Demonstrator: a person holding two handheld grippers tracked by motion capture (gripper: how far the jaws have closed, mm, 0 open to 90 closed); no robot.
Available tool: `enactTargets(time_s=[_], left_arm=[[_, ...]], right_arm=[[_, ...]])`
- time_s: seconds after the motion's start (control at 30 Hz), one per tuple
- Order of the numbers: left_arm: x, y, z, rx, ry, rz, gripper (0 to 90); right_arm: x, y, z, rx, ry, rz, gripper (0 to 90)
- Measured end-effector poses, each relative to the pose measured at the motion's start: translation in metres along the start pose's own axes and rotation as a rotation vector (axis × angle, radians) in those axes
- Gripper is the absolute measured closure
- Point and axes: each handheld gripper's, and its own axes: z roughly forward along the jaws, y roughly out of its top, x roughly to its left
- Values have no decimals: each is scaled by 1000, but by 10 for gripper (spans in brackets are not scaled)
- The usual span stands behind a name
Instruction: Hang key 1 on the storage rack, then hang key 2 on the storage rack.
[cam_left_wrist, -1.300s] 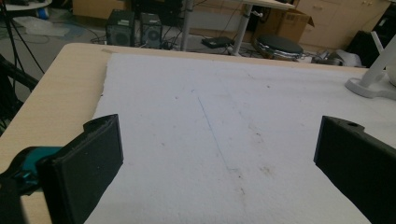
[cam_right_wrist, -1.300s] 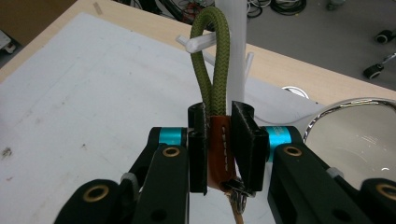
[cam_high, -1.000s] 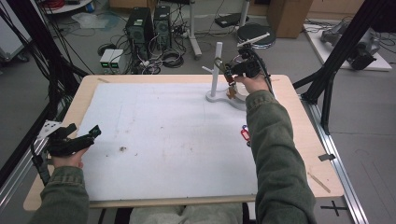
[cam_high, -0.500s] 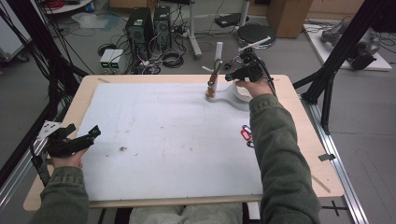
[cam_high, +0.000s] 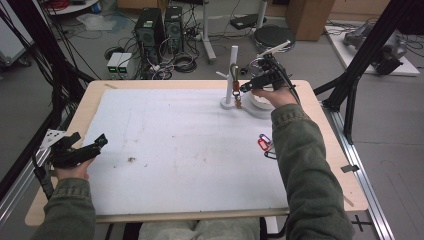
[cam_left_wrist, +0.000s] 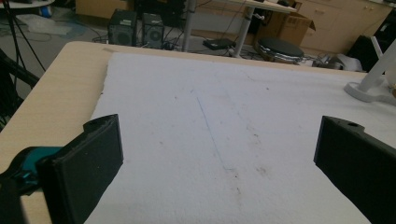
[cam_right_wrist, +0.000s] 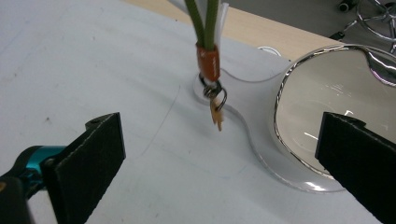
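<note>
With the key lanyard (cam_right_wrist: 208, 46) hanging on the white stand's (cam_high: 233, 75) peg, above its base, the right gripper (cam_high: 245, 86) is standing beside it, its jaws just opened wide and holding nothing. Withdrawing straight back avoids snagging the key (cam_right_wrist: 217, 114). The left gripper (cam_high: 100, 141), far from the stand, is idling with its jaws apart.

Red and blue carabiners (cam_high: 265, 145) lie on the white mat (cam_high: 175, 150) covering the wooden table (cam_high: 85, 115).

A light wooden surface (cam_high: 90, 107) carries a white fibrous mat (cam_high: 175, 145); on it, a white key stand (cam_high: 235, 97) and coloured carabiners (cam_high: 265, 145).
</note>
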Motion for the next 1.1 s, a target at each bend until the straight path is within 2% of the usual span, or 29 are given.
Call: enactTargets(time_s=[0.17, 0.23, 0.3, 0.33, 0.37, 0.43, 0.5, 0.57, 0.6, 0.67, 0.77, 0.9, 1.1], left_arm=[[0, 0, -1, -2, 1, 0, 17], [0, 0, -1, -4, 2, -1, 17], [0, 0, -1, -5, 2, 0, 17], [0, 0, -1, -5, 2, -1, 17], [0, 0, -1, -5, 3, -2, 17], [0, 0, -2, -7, 3, 0, 17], [0, 0, -2, -6, 4, 2, 17], [0, 0, -2, -5, 5, 2, 17], [0, 0, -2, -5, 5, 2, 17], [0, 0, -3, -4, 6, 4, 17], [0, 0, -3, -7, 9, 5, 17], [1, 0, -3, -8, 9, 4, 17], [1, 1, -2, -9, 8, 0, 17]], right_arm=[[0, -5, -5, 44, -26, 9, 7], [-1, -6, -6, 48, -31, 6, 8], [-3, -11, -10, 58, -56, -1, 8], [-4, -13, -11, 52, -58, 11, 8], [-5, -17, -12, 36, -52, 22, 8], [-8, -23, -11, 36, -42, 31, 8], [-9, -29, -12, 37, -60, 22, 8], [-10, -35, -14, 21, -49, 31, 8], [-10, -35, -14, 21, -49, 31, 8], [-12, -46, -13, 39, -62, 19, 8], [-16, -57, -13, 30, -47, 41, 8], [-21, -69, -16, 24, -53, 46, 8], [-28, -85, -15, 45, -56, 57, 8]])
